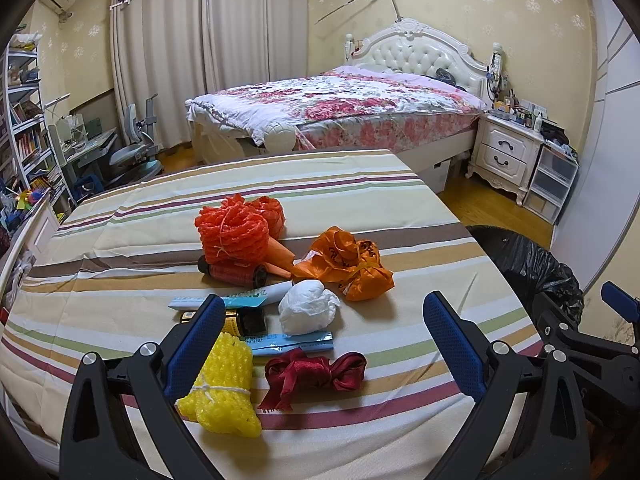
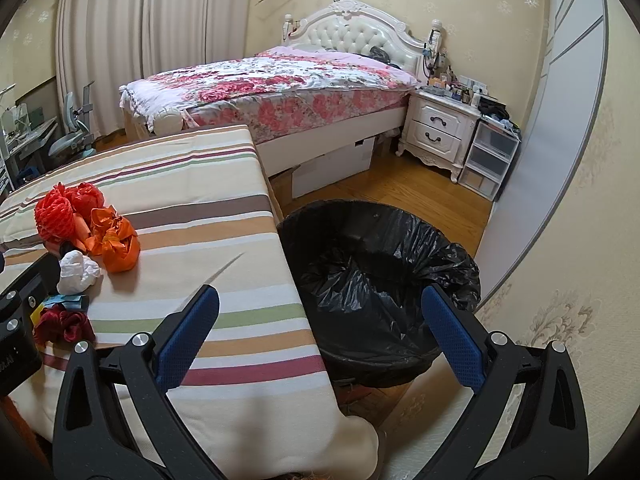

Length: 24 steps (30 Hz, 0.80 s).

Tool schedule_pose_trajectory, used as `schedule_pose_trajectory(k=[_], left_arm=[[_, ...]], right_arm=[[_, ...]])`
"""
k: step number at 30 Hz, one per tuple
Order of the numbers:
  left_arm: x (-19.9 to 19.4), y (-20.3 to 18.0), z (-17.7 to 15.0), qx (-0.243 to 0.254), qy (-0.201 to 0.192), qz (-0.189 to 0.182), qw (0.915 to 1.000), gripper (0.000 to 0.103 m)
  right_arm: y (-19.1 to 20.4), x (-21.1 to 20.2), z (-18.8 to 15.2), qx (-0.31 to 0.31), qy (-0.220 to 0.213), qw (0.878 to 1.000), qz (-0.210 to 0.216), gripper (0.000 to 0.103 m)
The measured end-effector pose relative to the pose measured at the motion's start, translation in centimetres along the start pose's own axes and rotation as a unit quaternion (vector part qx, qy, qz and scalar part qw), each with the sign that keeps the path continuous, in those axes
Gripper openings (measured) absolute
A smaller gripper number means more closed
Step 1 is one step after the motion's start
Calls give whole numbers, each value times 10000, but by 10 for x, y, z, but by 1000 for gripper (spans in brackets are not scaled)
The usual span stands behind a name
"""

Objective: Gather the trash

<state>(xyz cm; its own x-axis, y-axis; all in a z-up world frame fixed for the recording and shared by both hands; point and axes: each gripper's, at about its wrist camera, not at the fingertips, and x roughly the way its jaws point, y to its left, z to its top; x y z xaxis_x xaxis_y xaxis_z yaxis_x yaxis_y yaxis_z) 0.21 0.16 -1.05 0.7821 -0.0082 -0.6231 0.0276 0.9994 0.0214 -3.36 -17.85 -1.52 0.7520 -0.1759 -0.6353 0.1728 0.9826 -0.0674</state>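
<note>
Trash lay clustered low in the middle of the left wrist view, on the striped tablecloth (image 1: 360, 184). My left gripper (image 1: 324, 332) hung with its jaws spread wide and nothing between them. Nearest, at the lower left of that frame and just inside the left finger, was the yellow foam net (image 1: 224, 388), a soft, dimpled bundle tied with white string, its long axis running almost along my fingers. Just right of it sat the dark red ribbon bow (image 1: 316, 372), satiny and crumpled, lying crosswise. I judged the left gripper far nearer to both than the right.

Behind these lay a flat blue wrapper (image 1: 292, 342), a small dark battery (image 1: 246, 320), and a crumpled white wad (image 1: 306, 308), soft and rounded. Farther up were the orange bag (image 1: 348, 264), glossy and knotted, and the red foam netting (image 1: 236, 232), with a rolled cylinder before it.

My right gripper (image 2: 320, 332) also stood wide open and empty, facing the bin (image 2: 380, 276) in the centre of its frame. The bin stood beside the table's edge, lined with a wrinkled black bag; what it held, I could not tell.
</note>
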Motion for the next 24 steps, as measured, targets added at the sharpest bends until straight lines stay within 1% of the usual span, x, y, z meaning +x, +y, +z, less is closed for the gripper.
schedule_pose_trajectory(k=[24], left_arm=[[0,-4,-1,19,19,9,10000,97]], right_arm=[[0,1,0,8,35,10000,-14,99]])
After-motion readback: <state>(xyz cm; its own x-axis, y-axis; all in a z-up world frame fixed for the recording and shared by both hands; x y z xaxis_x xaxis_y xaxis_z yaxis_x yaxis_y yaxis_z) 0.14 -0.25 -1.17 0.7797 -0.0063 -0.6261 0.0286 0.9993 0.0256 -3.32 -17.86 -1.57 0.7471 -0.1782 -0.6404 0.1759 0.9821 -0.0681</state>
